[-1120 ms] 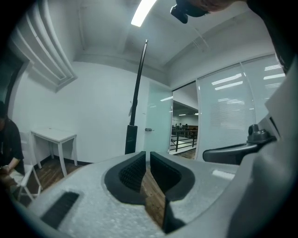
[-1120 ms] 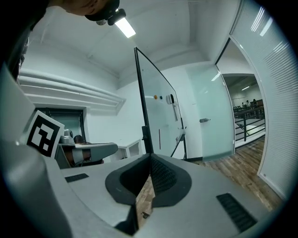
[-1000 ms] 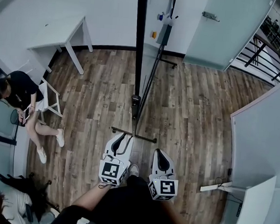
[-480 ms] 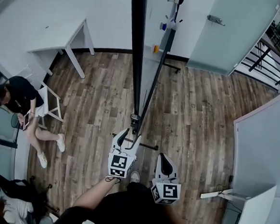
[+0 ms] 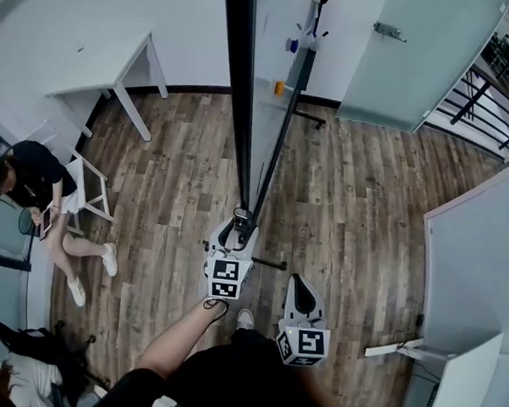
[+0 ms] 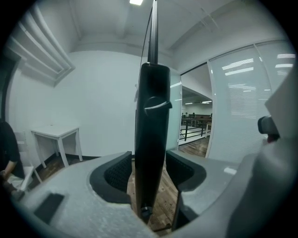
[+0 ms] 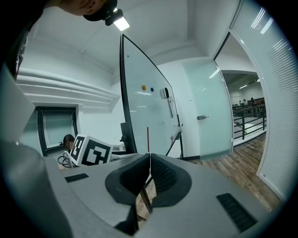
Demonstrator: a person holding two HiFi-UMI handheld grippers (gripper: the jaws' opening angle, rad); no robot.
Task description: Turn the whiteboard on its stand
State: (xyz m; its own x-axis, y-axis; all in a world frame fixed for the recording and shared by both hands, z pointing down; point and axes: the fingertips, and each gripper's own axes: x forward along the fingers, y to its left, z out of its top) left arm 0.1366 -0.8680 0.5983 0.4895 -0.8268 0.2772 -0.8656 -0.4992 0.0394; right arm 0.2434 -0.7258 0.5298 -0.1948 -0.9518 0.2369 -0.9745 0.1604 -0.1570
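Left tool (image 6: 149,168), jaws just opening, straddles the whiteboard's black upright (image 6: 151,116).

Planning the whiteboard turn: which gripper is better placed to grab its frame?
Left. The left gripper has just been opening its jaws, and the whiteboard's black frame edge stands between them, not yet gripped. The right gripper sits further back, jaws together, empty.
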